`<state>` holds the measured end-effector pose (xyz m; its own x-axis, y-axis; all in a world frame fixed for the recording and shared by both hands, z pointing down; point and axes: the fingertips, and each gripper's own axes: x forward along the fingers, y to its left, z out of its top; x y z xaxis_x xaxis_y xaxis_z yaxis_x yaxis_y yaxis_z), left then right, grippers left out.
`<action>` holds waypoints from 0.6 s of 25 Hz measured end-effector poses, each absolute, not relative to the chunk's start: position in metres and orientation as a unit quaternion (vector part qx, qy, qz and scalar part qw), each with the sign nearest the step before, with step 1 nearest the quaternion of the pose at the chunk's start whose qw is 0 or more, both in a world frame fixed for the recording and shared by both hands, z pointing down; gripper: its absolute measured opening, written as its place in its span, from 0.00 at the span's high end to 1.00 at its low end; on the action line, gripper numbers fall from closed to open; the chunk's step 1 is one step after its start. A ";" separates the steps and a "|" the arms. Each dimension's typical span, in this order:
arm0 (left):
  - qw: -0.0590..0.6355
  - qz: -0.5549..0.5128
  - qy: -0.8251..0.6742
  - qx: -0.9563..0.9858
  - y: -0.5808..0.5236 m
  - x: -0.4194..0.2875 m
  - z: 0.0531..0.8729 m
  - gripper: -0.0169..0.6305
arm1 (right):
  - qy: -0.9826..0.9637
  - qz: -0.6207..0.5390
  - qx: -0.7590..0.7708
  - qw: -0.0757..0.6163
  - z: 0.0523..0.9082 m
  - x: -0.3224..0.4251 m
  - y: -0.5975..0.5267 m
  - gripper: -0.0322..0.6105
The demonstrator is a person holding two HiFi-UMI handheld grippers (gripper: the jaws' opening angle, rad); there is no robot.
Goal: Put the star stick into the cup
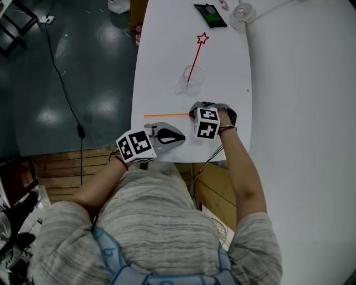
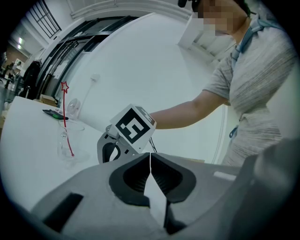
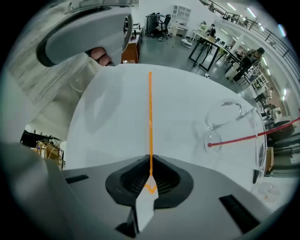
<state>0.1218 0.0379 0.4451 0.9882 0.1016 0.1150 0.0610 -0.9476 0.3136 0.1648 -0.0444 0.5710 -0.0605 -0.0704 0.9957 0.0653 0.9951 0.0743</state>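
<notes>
Stick: the thin orange star stick [image 1: 167,115] lies flat on the white tabletop [image 1: 167,33], its long axis running crosswise toward the person's left.
Right tongs [image 1: 193,114]: clamped on one end of that orange stick (an orange zigzag, probably the star outline, shows just behind the pads), the rest of the shaft pointing straight out from the tips.
Left tongs [image 1: 181,138]: closed on nothing, parked near the tabletop's near edge.
Cup: the clear glass cup [image 1: 190,78] stands farther from the person than the right tongs, off to the side of the stick's line; a red star-tipped stick [image 1: 196,58] already leans in it.
Coming move: my judgement is that the shaft must be lifted and turned toward vertical before reaching the rim; the right hand is nearer.
Surface: smooth, plain, with a black phone [image 1: 211,15] at the far end.
Room: dark glossy floor [image 1: 83,67], desks beyond.
</notes>
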 end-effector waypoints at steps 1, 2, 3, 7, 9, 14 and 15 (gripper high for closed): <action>0.157 0.065 0.042 0.985 0.038 0.122 0.445 0.95 | -0.725 -0.052 0.008 0.687 0.569 0.168 -0.044 0.92; 0.156 0.065 0.043 0.985 0.039 0.122 0.445 0.95 | -0.722 -0.056 0.014 0.690 0.566 0.172 -0.045 0.92; 0.156 0.065 0.044 0.985 0.039 0.122 0.444 0.95 | -0.719 -0.062 0.019 0.692 0.562 0.175 -0.045 0.92; 0.153 0.063 0.045 0.985 0.038 0.122 0.443 0.95 | -0.697 -0.099 0.034 0.709 0.529 0.190 -0.049 0.92; 0.151 0.060 0.047 0.986 0.038 0.123 0.442 0.95 | -0.681 -0.121 0.041 0.721 0.508 0.200 -0.054 0.92; 0.144 0.055 0.055 0.986 0.039 0.126 0.435 0.95 | -0.633 -0.169 0.053 0.754 0.453 0.224 -0.068 0.92; 0.143 0.055 0.056 0.987 0.039 0.126 0.434 0.95 | -0.622 -0.179 0.055 0.760 0.442 0.228 -0.072 0.92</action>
<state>0.1261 0.0393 0.4337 0.9877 0.1259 0.0923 0.0946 -0.9530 0.2879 0.2284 -0.0718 0.4421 0.1622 -0.3395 0.9265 0.2037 0.9303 0.3052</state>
